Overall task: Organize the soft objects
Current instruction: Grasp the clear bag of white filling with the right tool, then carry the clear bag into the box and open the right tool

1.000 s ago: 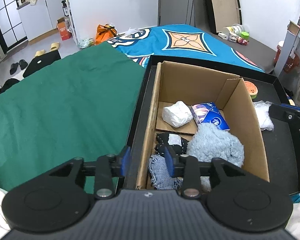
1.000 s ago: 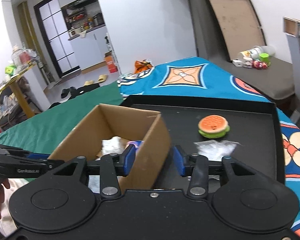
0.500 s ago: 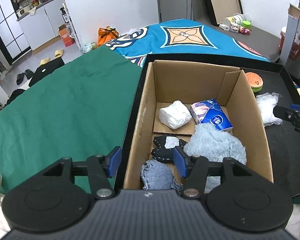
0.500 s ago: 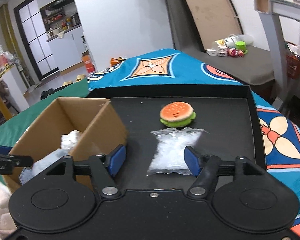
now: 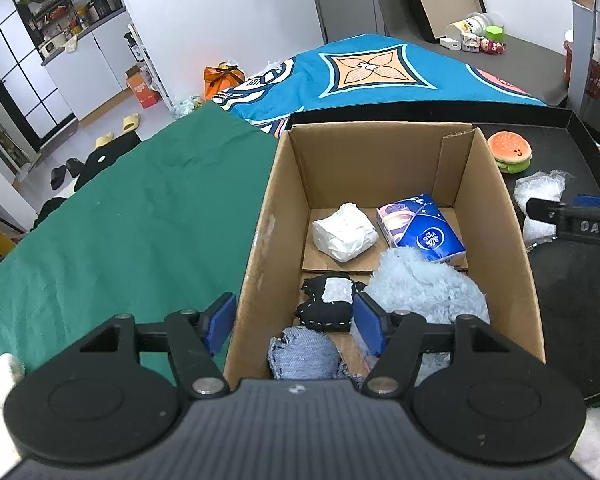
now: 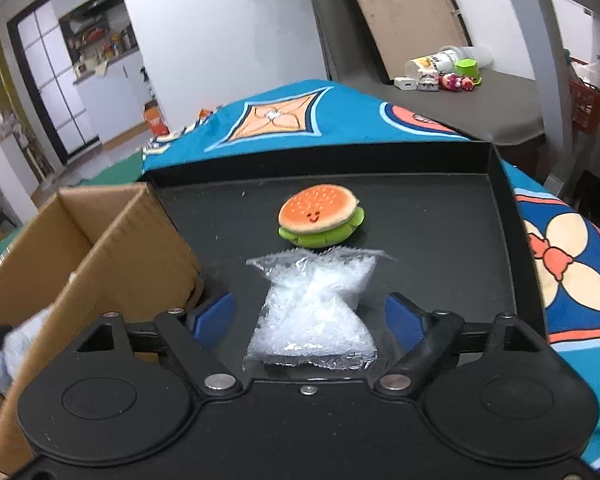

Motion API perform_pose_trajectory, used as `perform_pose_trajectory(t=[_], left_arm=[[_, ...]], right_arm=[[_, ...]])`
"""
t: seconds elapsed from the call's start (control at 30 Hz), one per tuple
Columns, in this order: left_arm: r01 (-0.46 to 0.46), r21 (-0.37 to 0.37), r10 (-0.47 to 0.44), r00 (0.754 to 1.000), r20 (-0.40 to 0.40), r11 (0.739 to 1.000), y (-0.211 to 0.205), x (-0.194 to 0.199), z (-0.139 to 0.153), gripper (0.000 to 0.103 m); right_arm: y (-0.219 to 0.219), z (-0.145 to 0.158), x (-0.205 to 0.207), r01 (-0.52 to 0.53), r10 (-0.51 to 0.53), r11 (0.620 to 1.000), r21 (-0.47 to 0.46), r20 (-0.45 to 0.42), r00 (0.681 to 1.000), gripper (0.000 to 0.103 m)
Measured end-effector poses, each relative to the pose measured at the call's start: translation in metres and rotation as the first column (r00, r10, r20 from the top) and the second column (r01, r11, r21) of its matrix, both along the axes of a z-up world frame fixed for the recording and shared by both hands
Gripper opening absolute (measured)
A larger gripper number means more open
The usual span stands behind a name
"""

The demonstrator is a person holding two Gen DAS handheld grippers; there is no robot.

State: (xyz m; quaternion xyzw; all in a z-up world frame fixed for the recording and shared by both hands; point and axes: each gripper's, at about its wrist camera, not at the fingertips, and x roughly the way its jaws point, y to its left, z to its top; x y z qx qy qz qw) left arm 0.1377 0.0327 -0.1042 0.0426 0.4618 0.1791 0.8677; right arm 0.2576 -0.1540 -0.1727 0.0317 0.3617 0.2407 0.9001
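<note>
Left wrist view: a green cloth and a blue patterned blanket cover the surface; a kitchen lies beyond. The cardboard box holds a white bundle, tissue pack, fluffy blue toy, black pouch and denim scrap. The left tool is released, straddling the box wall.

Right wrist view: on the black tray, the right tool gapes wide around a clear plastic bag — the burger plush sits just beyond.

Each gripper is matte black with blue finger pads, silver screws and round discs.
</note>
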Motion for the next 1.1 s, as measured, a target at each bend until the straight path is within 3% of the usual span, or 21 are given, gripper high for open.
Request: perform_pose_trajectory(t=[0.03, 0.07, 0.27, 0.73, 1.1], left_arm=[[0.001, 0.008, -0.001, 1.0, -0.002, 1.0, -0.001, 0.0, 0.0, 0.064], [0.001, 0.012, -0.001, 1.0, -0.003, 1.0, -0.002, 0.0, 0.0, 0.064], [-0.009, 0.017, 0.009, 1.0, -0.006, 1.0, -0.002, -0.001, 0.001, 0.064], [-0.01, 0.013, 0.011, 1.0, -0.003, 1.0, 0.002, -0.004, 0.002, 0.064], [-0.016, -0.003, 0.016, 1.0, 0.008, 1.0, 0.01, -0.008, 0.005, 0.064]], right_arm=[[0.002, -0.002, -0.001, -0.002, 0.002, 1.0, -0.022, 0.003, 1.0, 0.075], [0.003, -0.003, -0.002, -0.005, 0.005, 0.999, -0.045, -0.003, 1.0, 0.053], [-0.005, -0.001, -0.013, -0.027, 0.024, 0.998, -0.06, -0.045, 0.999, 0.038], [-0.023, 0.022, -0.02, 0.003, -0.002, 0.999, 0.032, -0.021, 1.0, 0.033], [-0.013, 0.057, -0.03, -0.029, 0.026, 0.998, 0.051, 0.058, 0.998, 0.033]])
